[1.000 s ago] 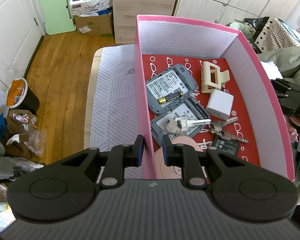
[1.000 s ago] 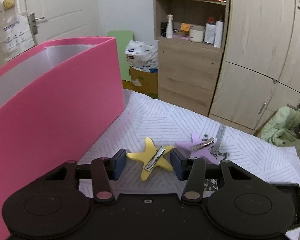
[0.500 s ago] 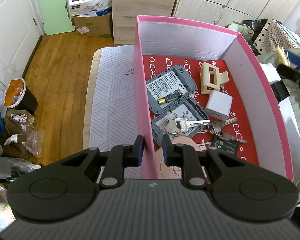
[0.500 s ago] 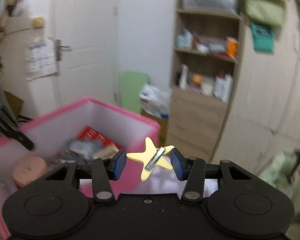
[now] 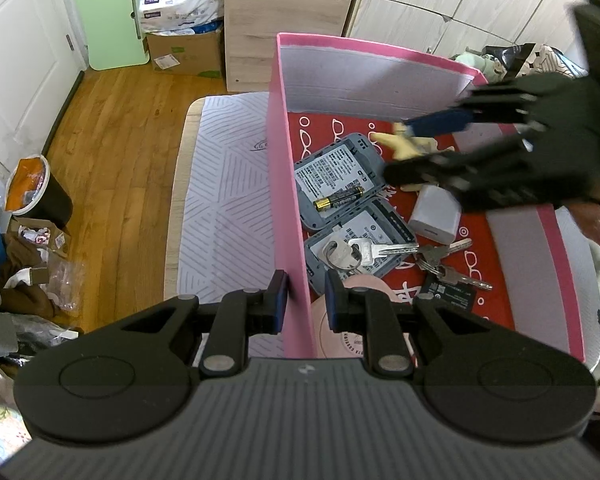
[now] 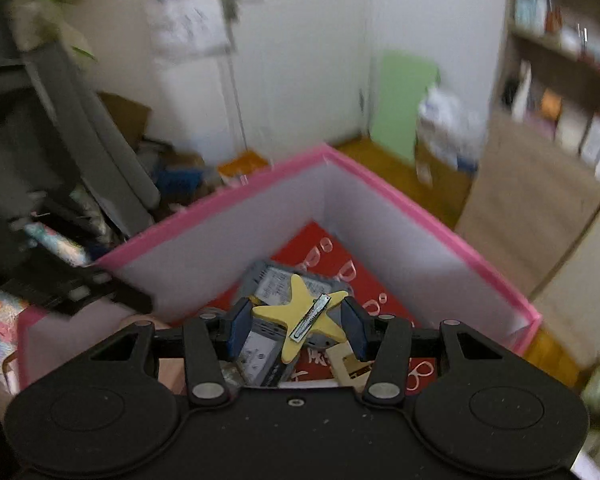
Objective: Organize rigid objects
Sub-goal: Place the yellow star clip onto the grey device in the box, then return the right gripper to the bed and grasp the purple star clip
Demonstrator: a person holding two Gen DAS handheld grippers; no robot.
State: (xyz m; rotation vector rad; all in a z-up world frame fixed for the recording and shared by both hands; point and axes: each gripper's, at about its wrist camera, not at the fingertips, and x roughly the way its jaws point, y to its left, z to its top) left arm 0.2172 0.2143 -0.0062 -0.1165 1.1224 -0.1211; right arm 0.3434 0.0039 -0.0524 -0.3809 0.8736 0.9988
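My right gripper (image 6: pixel 298 326) is shut on a yellow star hair clip (image 6: pixel 302 320) with a metal clasp and holds it above the inside of the pink box (image 6: pixel 220 216). In the left wrist view the right gripper (image 5: pixel 416 152) reaches in blurred from the right with the star clip (image 5: pixel 404 145) over the box's far half. My left gripper (image 5: pixel 305 300) is shut on the left wall of the pink box (image 5: pixel 286 200). Inside lie two grey router-like devices (image 5: pixel 336 176), a battery (image 5: pixel 339 198), keys (image 5: pixel 380 249), a white charger (image 5: pixel 436 214) and a pink round thing (image 5: pixel 356 326).
The box stands on a table with a striped grey cloth (image 5: pixel 224 200). Wood floor, a bin (image 5: pixel 32 192) and clutter lie to the left. A wooden cabinet (image 5: pixel 288 20) and wardrobe doors stand behind. A black card (image 5: pixel 450 294) lies on the box's red bottom.
My right gripper lifted the star clip off the cloth, swung over the box's rim and now hangs above its contents. The left gripper kept still on the wall.
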